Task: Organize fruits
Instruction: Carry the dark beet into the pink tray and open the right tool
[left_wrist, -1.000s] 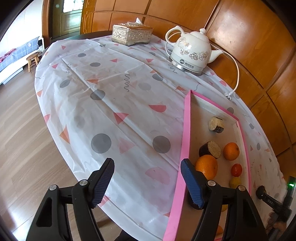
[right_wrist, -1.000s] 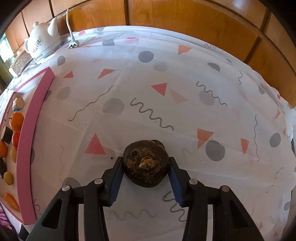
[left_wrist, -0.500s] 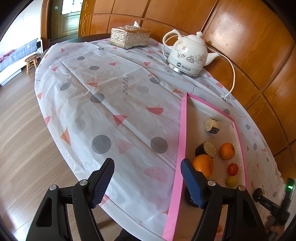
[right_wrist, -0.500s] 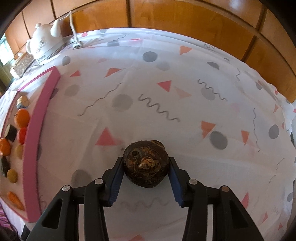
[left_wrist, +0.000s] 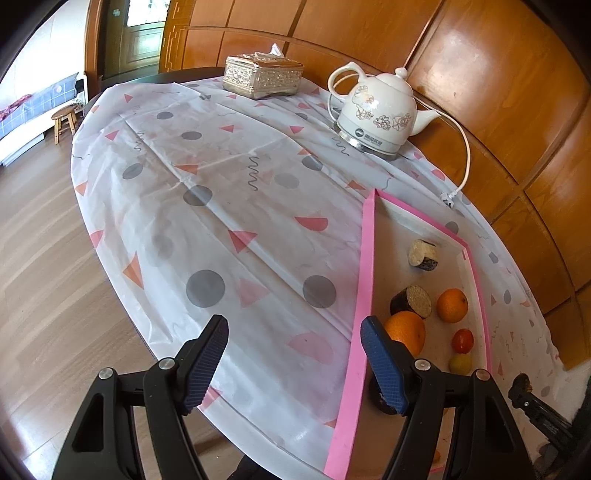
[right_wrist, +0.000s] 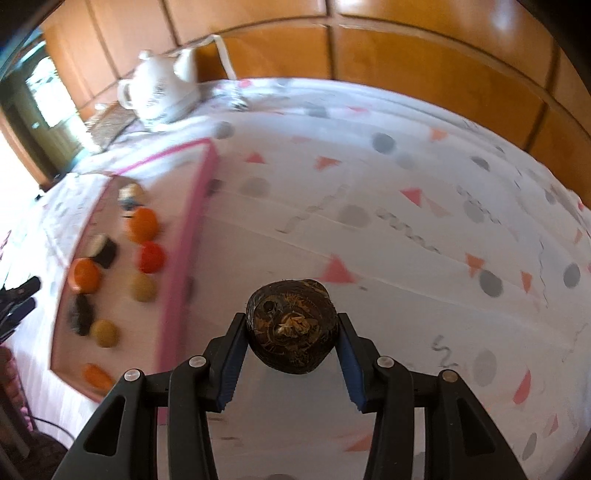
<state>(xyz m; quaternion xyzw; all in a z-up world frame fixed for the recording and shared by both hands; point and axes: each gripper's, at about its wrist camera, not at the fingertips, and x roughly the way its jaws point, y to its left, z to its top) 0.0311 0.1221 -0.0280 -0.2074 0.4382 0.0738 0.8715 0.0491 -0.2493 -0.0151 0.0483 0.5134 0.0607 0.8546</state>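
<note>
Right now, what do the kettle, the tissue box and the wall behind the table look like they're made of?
Kettle: probably glazed ceramic; glossy white with printed flowers, on a metal-looking base.
Tissue box: embossed metal or metallic-finished plastic, can't tell which; pale gold sheen, raised pattern.
Wall: varnished wood panels; visible grain, glare spots.

Right gripper (right_wrist: 291, 360), clamped on dark brown fruit (right_wrist: 291, 326), has swung left: pink-rimmed tray (right_wrist: 184, 254) now much nearer centre of right wrist view, fruits in it blurred; white kettle (right_wrist: 160, 94) now well inside the picture. Left gripper (left_wrist: 293, 354) has drawn back slightly; tray, kettle (left_wrist: 380, 110) and tissue box (left_wrist: 262, 75) lie a little farther off.
</note>
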